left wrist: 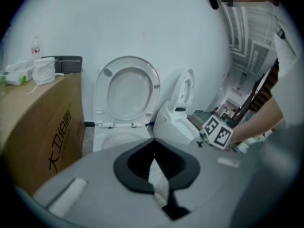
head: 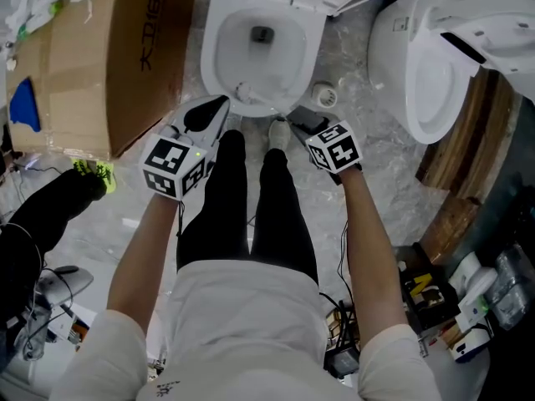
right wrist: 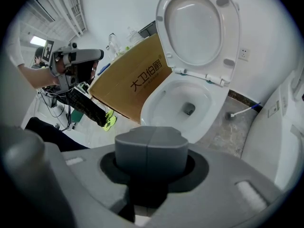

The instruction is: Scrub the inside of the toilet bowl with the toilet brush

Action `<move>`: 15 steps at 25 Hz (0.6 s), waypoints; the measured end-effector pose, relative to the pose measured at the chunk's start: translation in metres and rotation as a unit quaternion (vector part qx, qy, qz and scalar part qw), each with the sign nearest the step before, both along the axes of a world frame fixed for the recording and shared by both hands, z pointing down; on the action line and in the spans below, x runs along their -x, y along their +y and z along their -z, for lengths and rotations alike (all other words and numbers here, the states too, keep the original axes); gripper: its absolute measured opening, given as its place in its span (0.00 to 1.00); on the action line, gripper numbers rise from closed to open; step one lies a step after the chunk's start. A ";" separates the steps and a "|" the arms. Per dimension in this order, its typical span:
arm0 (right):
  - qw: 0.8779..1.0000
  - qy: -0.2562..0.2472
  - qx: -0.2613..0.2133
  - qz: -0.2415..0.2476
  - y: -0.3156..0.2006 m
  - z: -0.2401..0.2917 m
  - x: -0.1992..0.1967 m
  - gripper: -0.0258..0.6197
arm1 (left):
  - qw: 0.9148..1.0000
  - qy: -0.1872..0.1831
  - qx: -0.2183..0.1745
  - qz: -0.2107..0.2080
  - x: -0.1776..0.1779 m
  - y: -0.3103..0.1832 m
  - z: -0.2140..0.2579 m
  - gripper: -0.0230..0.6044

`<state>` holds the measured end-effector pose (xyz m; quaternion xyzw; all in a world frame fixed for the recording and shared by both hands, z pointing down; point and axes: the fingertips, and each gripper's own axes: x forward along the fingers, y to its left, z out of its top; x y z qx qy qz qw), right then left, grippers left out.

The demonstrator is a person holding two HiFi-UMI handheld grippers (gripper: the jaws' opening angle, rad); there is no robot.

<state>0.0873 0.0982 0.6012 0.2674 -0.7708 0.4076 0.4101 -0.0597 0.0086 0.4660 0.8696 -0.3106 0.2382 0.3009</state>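
Stone floor, toilet bowl ahead; left gripper and right gripper jaws closed, empty, so unopened they could shove toilet brush aside.

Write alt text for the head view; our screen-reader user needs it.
Seen from above, a person stands before an open toilet bowl, holding the left gripper and right gripper toward its front rim. A cardboard box stands left of it, a second toilet right.

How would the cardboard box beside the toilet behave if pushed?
The cardboard box is broad and sits flat on the floor, so it would probably slide, not tip. Its panels may dent. The loose items on top could shift.
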 end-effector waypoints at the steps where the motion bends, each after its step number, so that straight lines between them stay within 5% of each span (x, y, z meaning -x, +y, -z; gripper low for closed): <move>1: 1.000 0.001 0.000 0.002 0.001 0.000 -0.002 0.27 | 1.000 0.000 0.000 -0.001 -0.002 0.000 0.000 0.02; 15: 1.000 0.022 0.009 0.010 0.011 -0.002 -0.037 0.27 | 1.000 0.001 0.002 -0.008 -0.021 0.006 -0.003 0.02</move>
